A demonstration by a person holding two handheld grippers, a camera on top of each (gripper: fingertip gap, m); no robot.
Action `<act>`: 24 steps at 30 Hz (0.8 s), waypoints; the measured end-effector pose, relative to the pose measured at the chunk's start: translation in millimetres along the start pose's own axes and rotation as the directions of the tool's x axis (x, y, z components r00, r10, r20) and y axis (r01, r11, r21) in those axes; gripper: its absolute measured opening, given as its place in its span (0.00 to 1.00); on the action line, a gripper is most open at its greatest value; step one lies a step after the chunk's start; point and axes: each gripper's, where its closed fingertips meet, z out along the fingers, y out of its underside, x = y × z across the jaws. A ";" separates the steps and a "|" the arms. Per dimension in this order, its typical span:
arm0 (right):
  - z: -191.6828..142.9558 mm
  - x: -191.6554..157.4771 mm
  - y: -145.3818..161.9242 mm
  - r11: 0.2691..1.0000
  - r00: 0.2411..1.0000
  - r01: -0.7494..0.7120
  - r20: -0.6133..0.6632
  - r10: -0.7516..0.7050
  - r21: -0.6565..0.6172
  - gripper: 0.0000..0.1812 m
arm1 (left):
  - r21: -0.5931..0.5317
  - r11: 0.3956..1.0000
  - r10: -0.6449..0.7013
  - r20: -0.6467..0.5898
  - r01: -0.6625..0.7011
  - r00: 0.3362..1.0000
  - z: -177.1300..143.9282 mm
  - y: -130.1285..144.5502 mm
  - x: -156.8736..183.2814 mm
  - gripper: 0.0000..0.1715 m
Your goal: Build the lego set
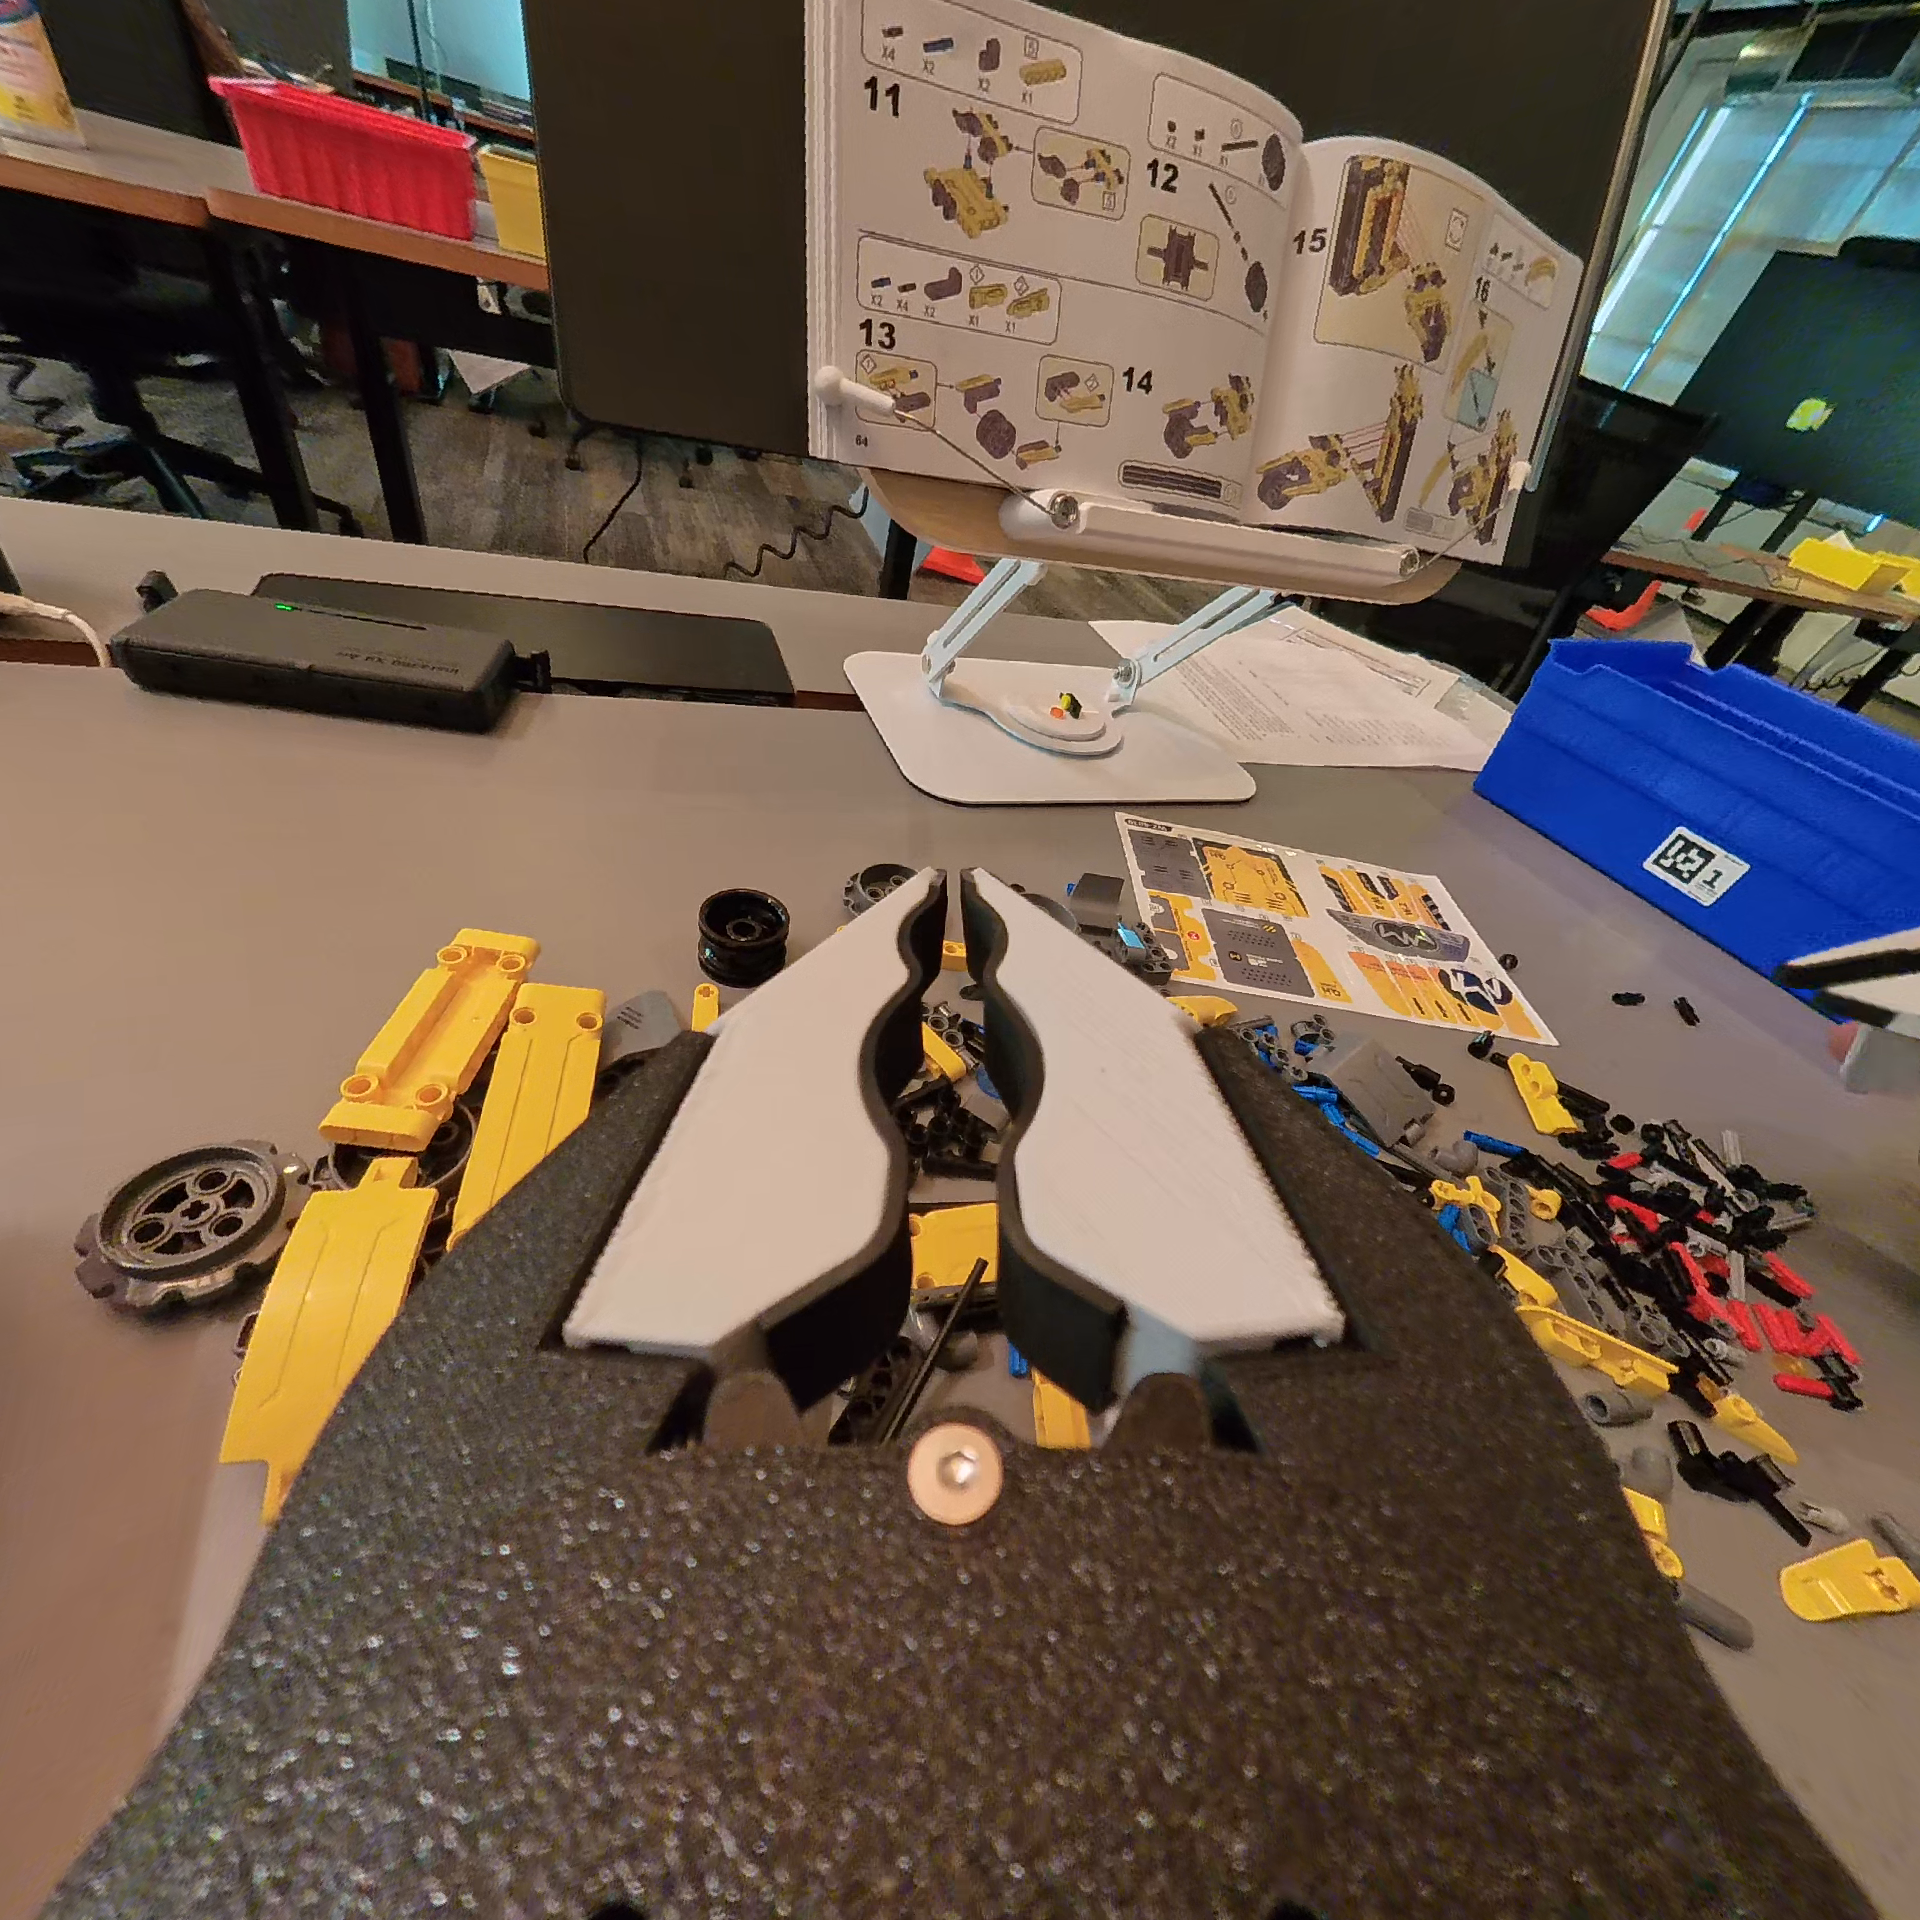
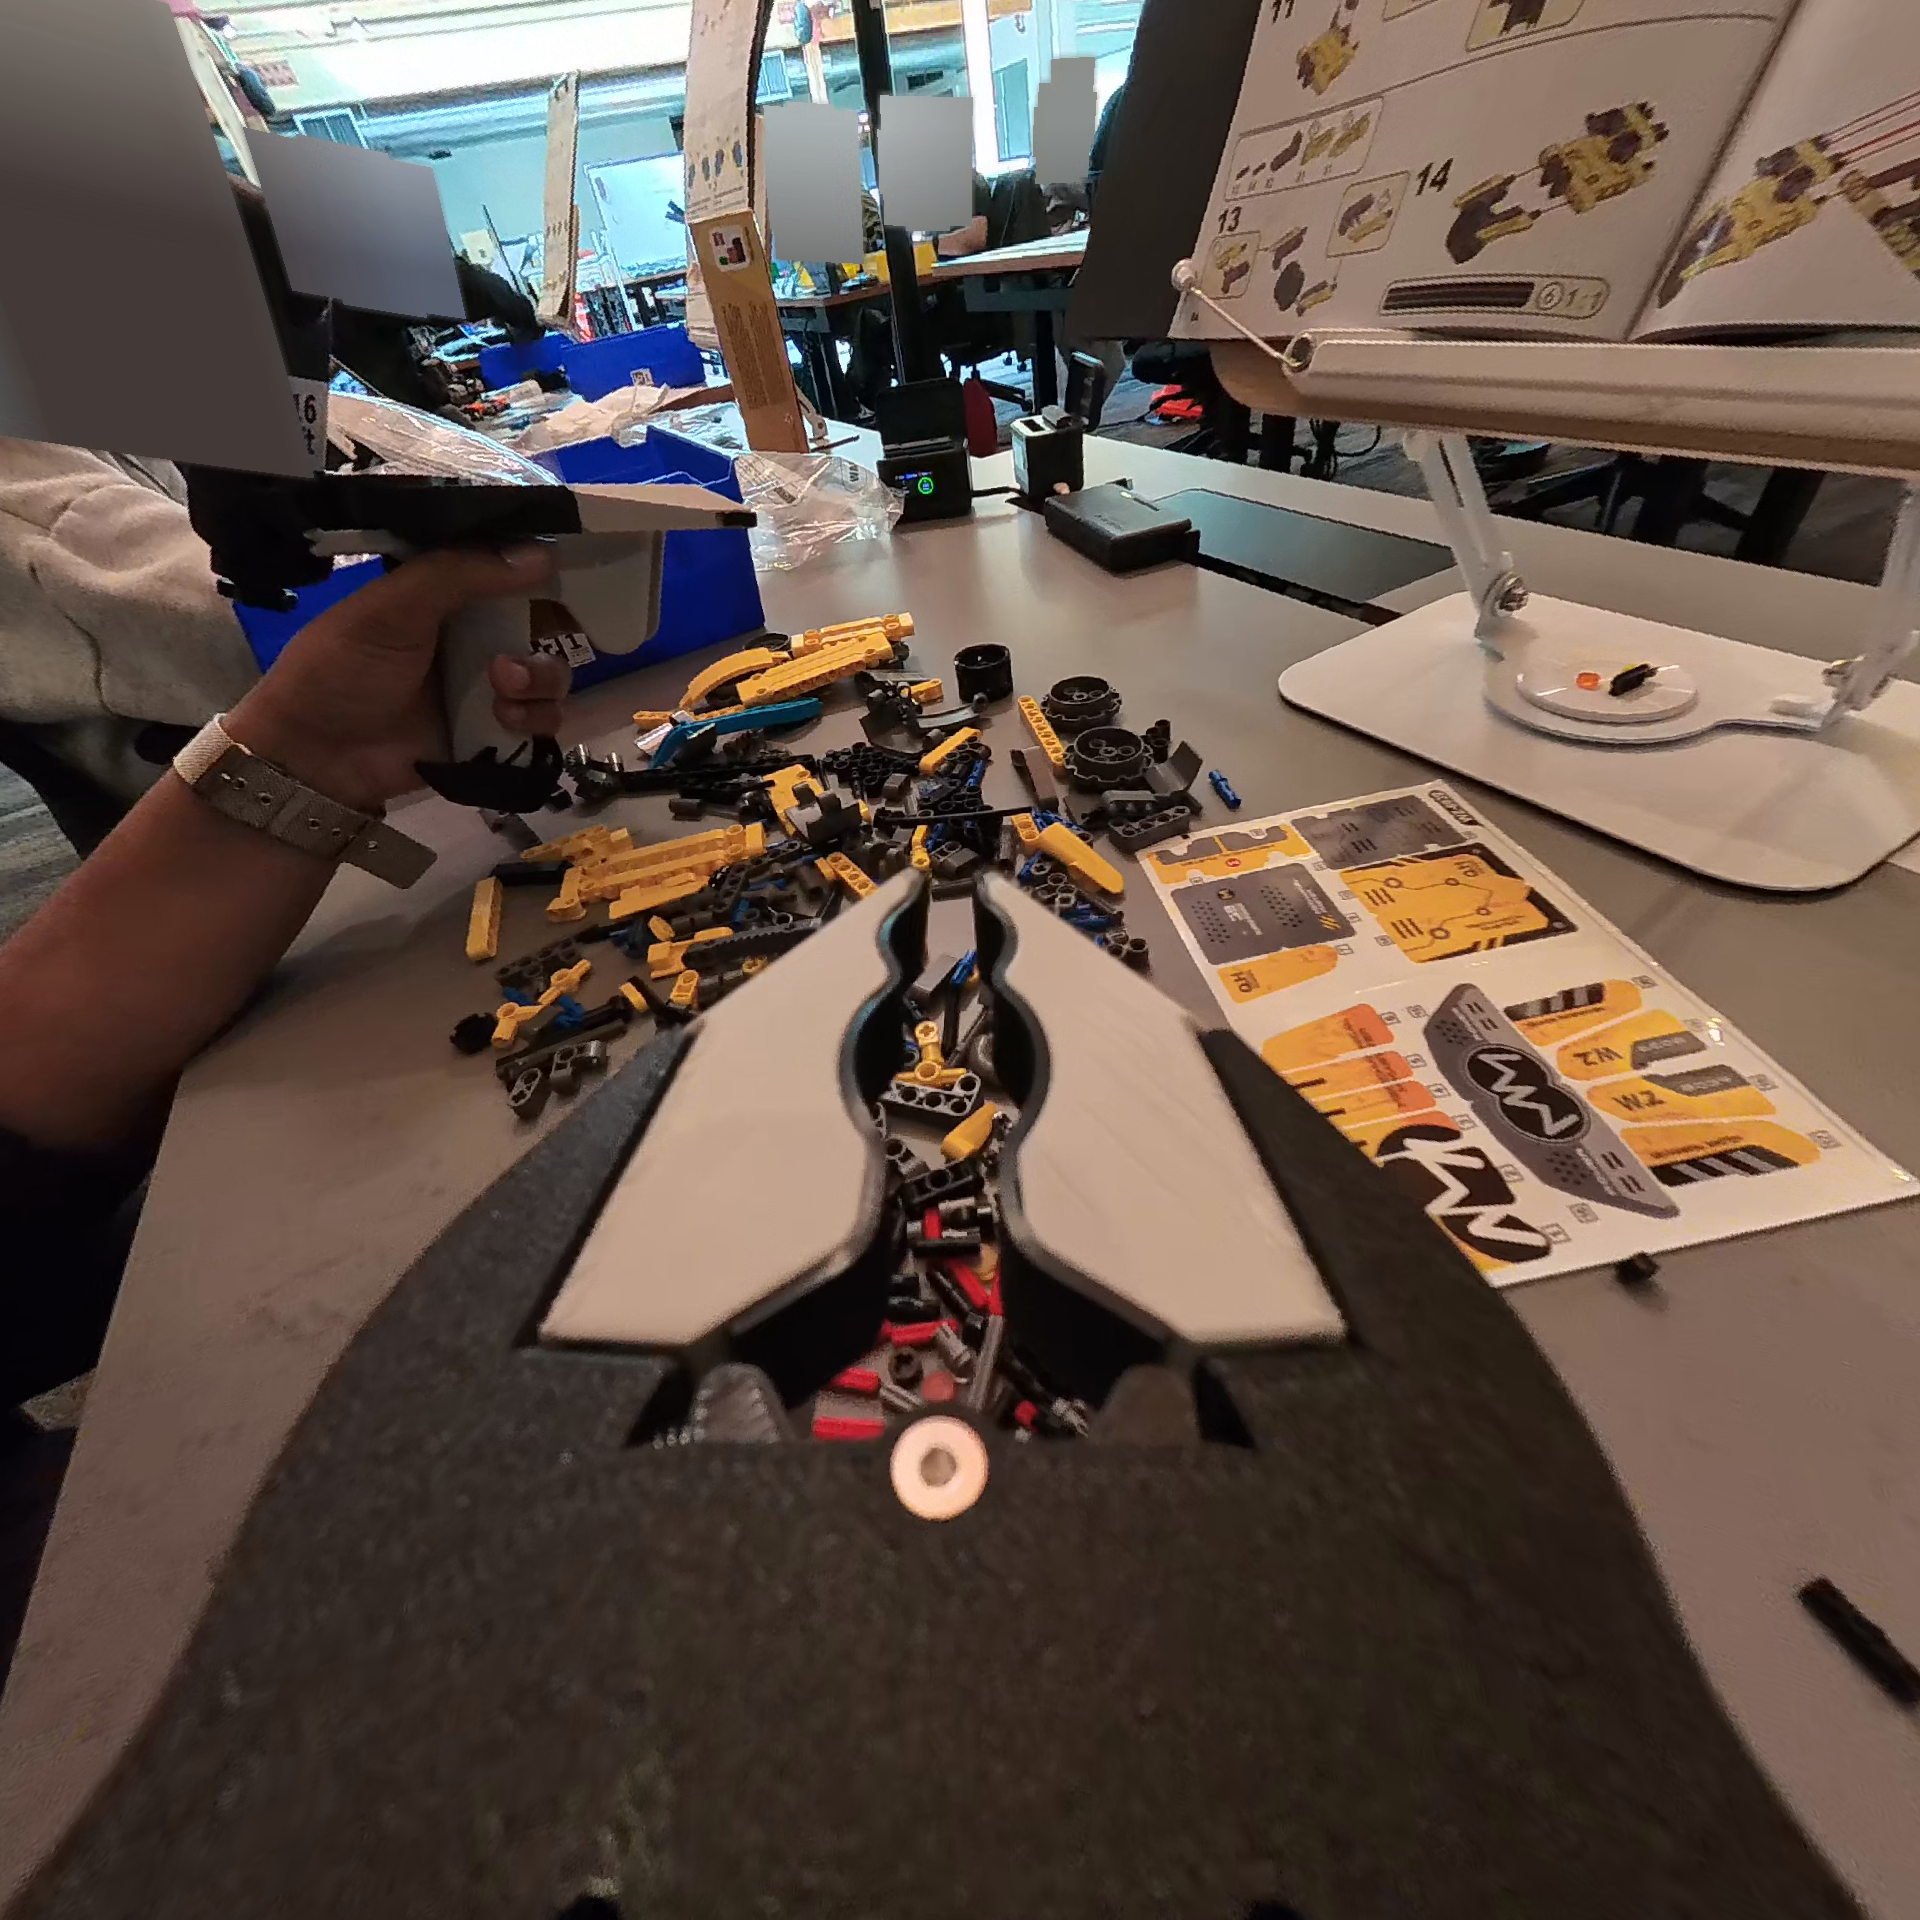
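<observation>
My left gripper (image 1: pixel 953 883) is shut and empty, held above a heap of loose building pieces (image 1: pixel 1662 1247) on a grey table (image 1: pixel 520 831). Long yellow panels (image 1: pixel 447 1060), a black wheel rim (image 1: pixel 743 930) and a grey toothed wheel (image 1: pixel 192 1226) lie to its left. My right gripper (image 2: pixel 951 883) has only a narrow gap at its tips with nothing between them, and it hovers over the same heap (image 2: pixel 831 831). A sticker sheet (image 2: pixel 1507 1039) lies to its right. In the right wrist view a hand (image 2: pixel 395 665) holds the left gripper (image 2: pixel 743 514) level above the table.
An open instruction book (image 1: pixel 1143 260) rests on a white stand (image 1: pixel 1039 748) at the back of the table. A blue bin (image 1: pixel 1714 790) stands at the right, another blue bin (image 2: pixel 686 561) behind the left gripper. A black box (image 1: pixel 312 655) lies at the back left. The sticker sheet (image 1: pixel 1330 925) shows ahead. There is about 25 cm between the tips of the two grippers. The left tips stand about 15 cm off the black wheel rim (image 1: pixel 743 930). Seen from the right wrist view (image 2: pixel 977 662) as well.
</observation>
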 end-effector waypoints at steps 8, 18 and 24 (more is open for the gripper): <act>0.8 1.7 0.9 1.000 1.000 0.006 -0.014 -0.006 -0.006 0.07 | 0.017 0.999 -0.040 -0.032 0.041 0.999 -1.5 -3.0 2.3 0.01; 1.5 1.9 2.8 1.000 1.000 -0.005 -0.006 0.005 -0.009 0.05 | -0.103 0.991 0.096 0.101 -0.085 0.990 -29.6 -15.1 -0.9 0.04; 1.1 3.0 0.6 1.000 1.000 -0.010 -0.014 0.010 0.004 0.09 | -0.157 0.985 0.096 0.198 -0.065 0.975 -56.7 -15.0 -31.4 0.10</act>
